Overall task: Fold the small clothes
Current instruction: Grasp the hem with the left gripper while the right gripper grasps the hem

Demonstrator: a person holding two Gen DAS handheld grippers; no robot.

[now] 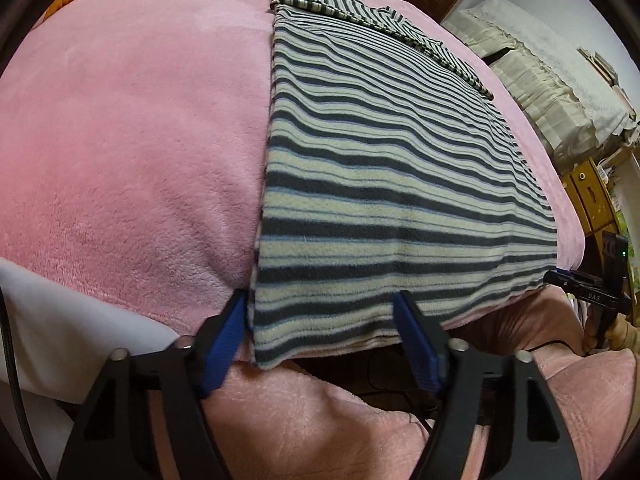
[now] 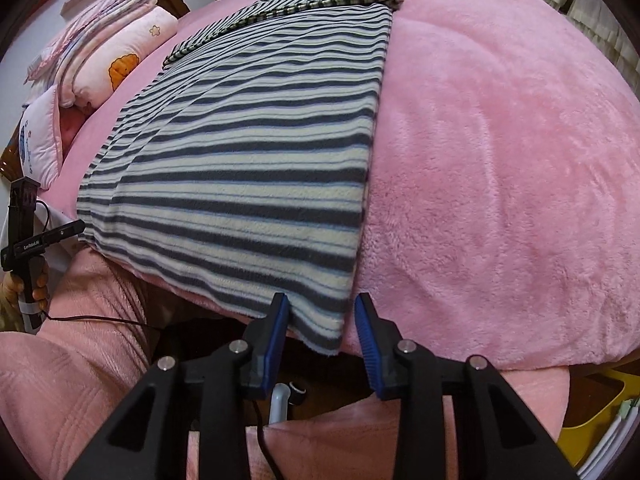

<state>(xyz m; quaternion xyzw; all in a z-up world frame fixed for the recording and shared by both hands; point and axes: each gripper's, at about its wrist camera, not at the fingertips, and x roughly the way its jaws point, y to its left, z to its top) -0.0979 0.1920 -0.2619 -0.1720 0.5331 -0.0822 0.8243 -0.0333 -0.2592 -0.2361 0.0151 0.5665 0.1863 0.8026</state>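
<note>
A bed with a soft pink blanket [image 1: 120,140] filled the room. On it lay the striped garment [image 1: 380,184], spread flat, its near hem hanging over the bed's edge. The left gripper [image 1: 320,340] had its fingers part open, one on each side of the hem's left corner, not pinching yet. The right gripper [image 2: 322,328] had its fingers closer together around the right corner [image 2: 324,332], with a small gap showing. If one side pinched only the top layer, the cloth could slip out, and the fold would come out crooked.
</note>
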